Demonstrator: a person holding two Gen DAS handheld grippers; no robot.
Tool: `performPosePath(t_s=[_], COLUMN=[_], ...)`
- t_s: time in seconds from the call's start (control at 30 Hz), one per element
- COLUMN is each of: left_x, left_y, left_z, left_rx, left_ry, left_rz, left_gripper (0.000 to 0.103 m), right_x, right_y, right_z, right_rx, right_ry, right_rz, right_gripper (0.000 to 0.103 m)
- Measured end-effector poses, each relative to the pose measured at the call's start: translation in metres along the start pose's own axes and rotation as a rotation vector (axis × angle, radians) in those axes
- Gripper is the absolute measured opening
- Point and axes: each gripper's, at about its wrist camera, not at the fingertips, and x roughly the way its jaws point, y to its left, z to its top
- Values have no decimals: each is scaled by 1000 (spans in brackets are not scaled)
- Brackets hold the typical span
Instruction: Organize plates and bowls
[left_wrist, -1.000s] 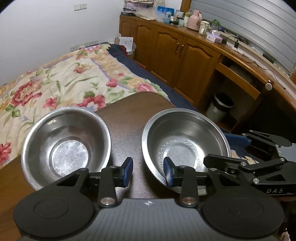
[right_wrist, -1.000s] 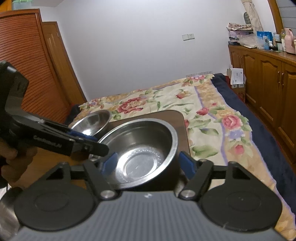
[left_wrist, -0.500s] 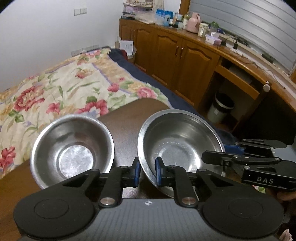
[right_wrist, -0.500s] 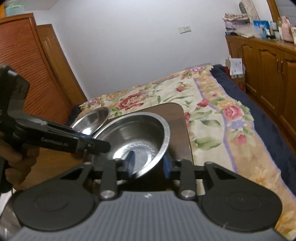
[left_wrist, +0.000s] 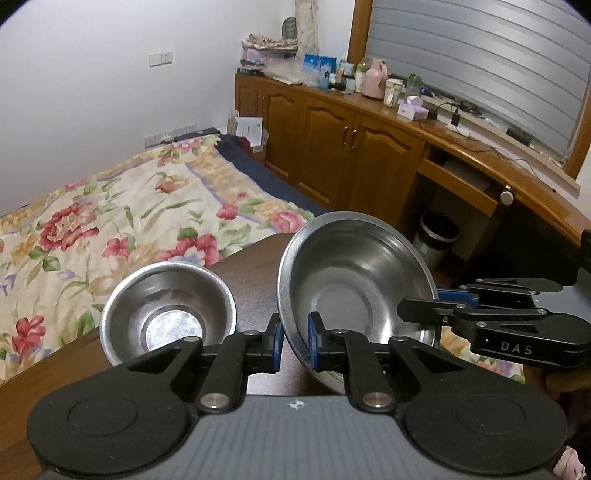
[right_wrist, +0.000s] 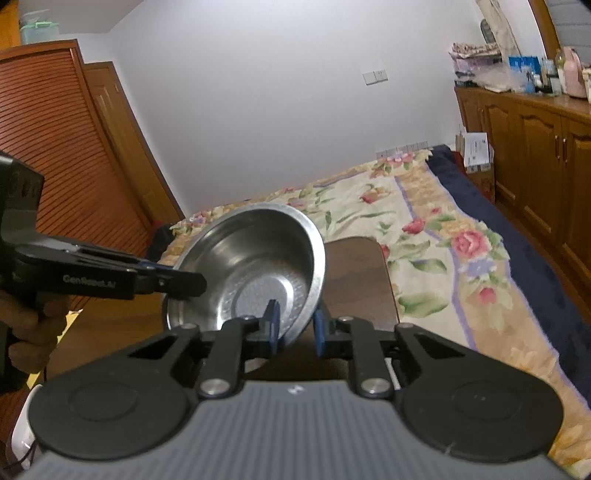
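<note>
While bowl (left_wrist: 354, 280) hangs gripped | brown table (left_wrist: 255, 266) | floral bed (left_wrist: 122, 218) beside

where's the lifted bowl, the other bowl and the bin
lifted bowl (left_wrist: 354, 291), left wrist view, inner wall
other bowl (left_wrist: 173, 328), left wrist view, flat bottom
bin (left_wrist: 437, 236), left wrist view, front side

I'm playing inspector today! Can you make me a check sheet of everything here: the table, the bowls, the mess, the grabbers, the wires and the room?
Surface: brown table, bare where seen.
Job's things: large steel bowl lifted and tilted; small steel bowl resting on the table.
Clutter: nothing seen on the table.
Grippers: left gripper and right gripper both shut on the large bowl's rim.
Cables: wires on the wooden counter.
Surroundings: floral bed, cabinets, bin.
</note>
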Motion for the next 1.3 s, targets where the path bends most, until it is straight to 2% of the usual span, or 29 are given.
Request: performPosePath(t_s=[0.63,0.97,1.3], left_x=[-63,-100,-126], left_y=[-10,-9,-1], left_z=[-17,-44,-81], left_rx=[14,6,-31], left_ry=[-89,-127,-136], left_rz=[5,18,26], left_gripper=[17,17,17], right_x=[-32,-48,-53], right_y=[29,53,79], right_z=[10,5,-8], right_rx=[-60,-103,-133], right_ry=[-66,-89,-77], right_rz=[-15,-3,17], right_gripper=[18,18,18])
